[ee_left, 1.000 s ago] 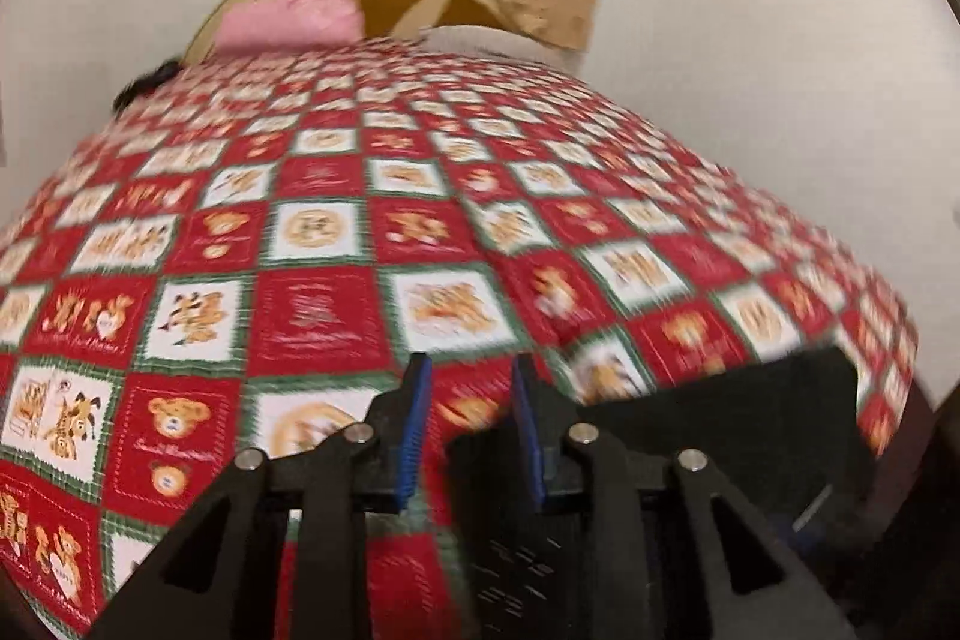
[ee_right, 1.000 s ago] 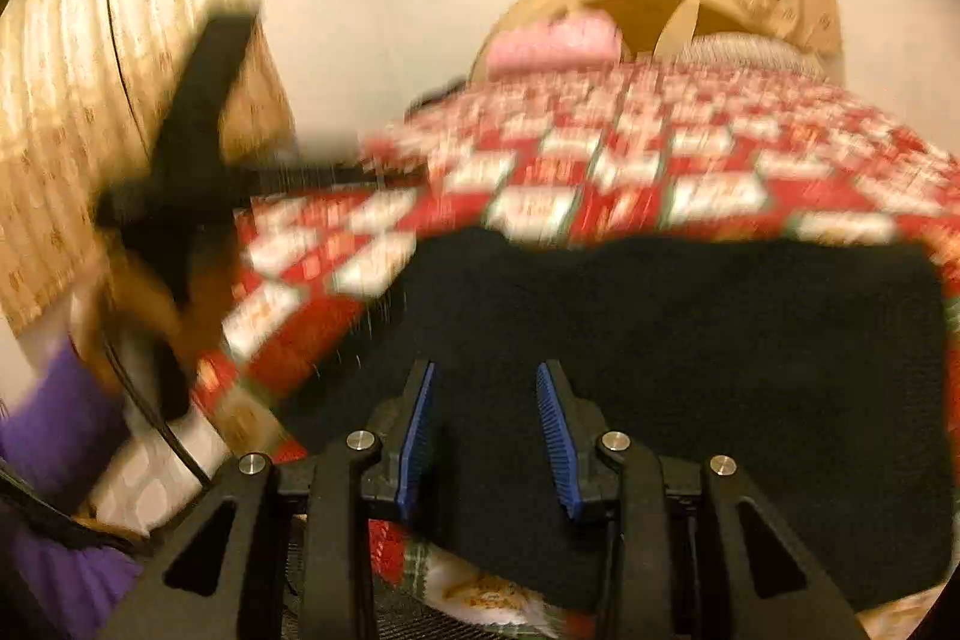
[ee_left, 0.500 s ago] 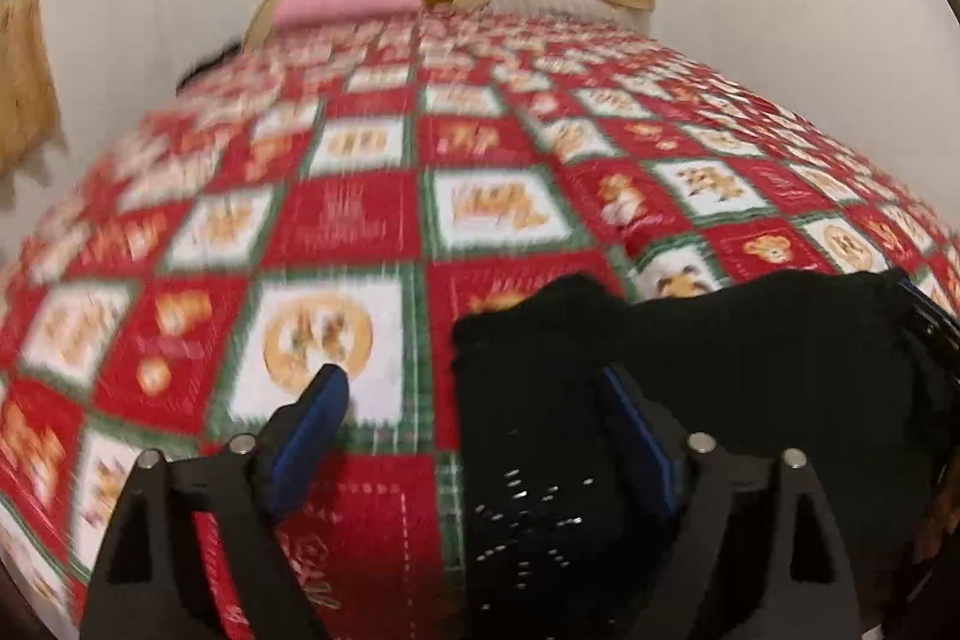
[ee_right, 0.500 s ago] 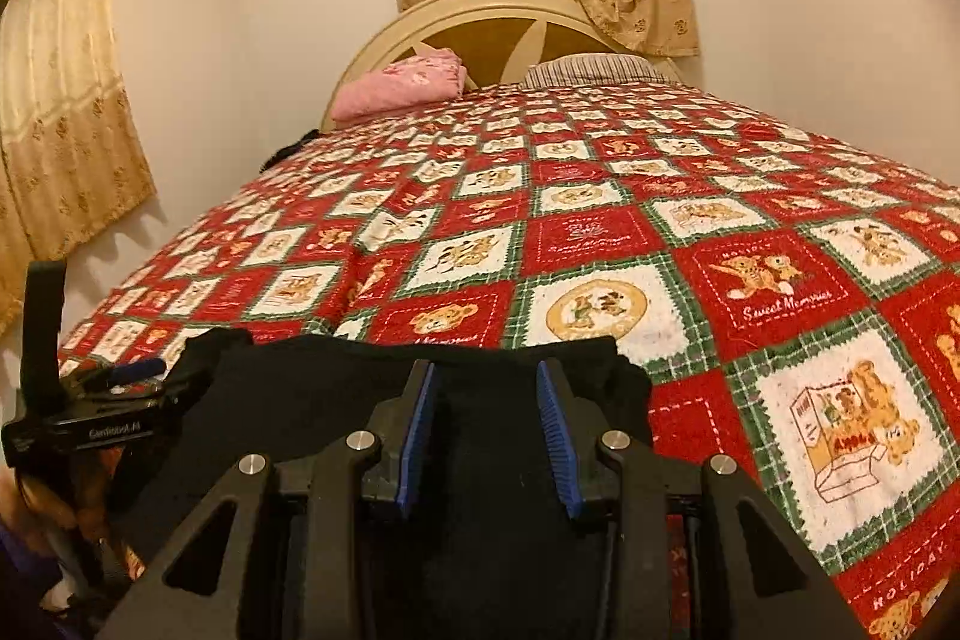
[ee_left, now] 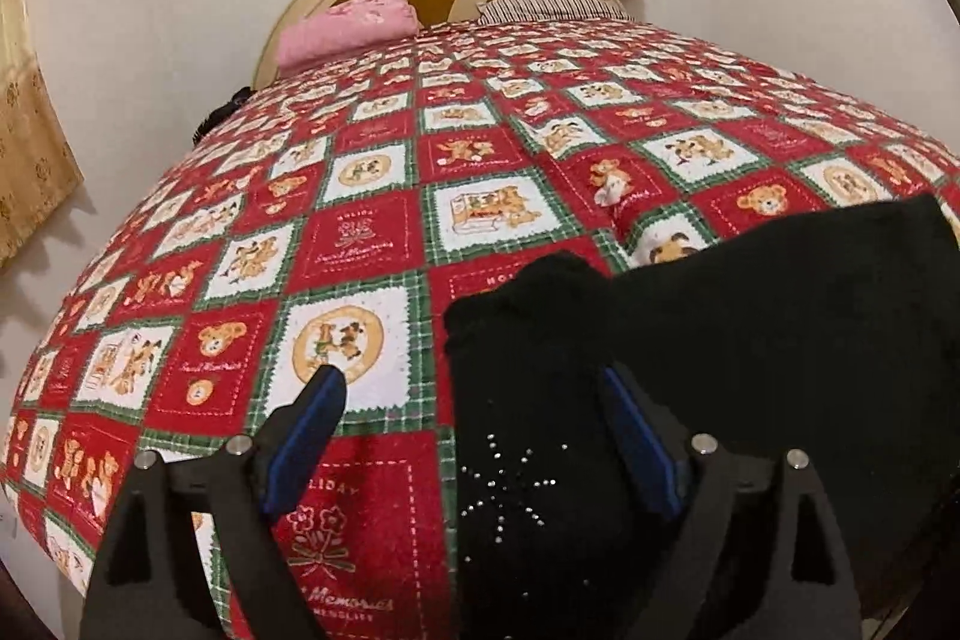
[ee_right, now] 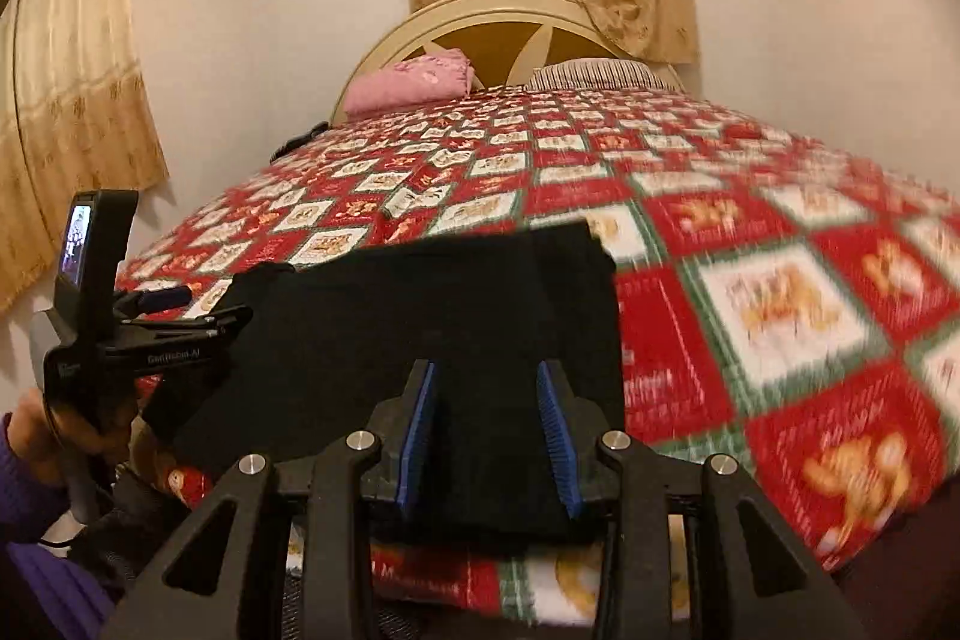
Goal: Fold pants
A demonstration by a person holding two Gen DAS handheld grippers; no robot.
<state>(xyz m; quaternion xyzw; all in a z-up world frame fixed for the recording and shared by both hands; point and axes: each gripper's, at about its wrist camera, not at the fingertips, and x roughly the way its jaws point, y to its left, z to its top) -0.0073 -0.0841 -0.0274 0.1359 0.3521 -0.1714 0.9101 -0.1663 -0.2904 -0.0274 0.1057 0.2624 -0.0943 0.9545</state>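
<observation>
Bedspread [ee_left: 372, 244], red-green patchwork, fills the field beyond both your grippers. Black pants [ee_right: 420, 316] lie folded on its near edge, under your fingers. Left gripper [ee_left: 474, 430]: jaws spread wide over pants corner. Right gripper [ee_right: 486, 424]: jaws apart, pants fabric between them, nothing pinched.

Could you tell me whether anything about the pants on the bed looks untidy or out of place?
Mostly tidy: the black pants lie folded flat, but the corner by the left hand-held gripper bulges upward.
</observation>
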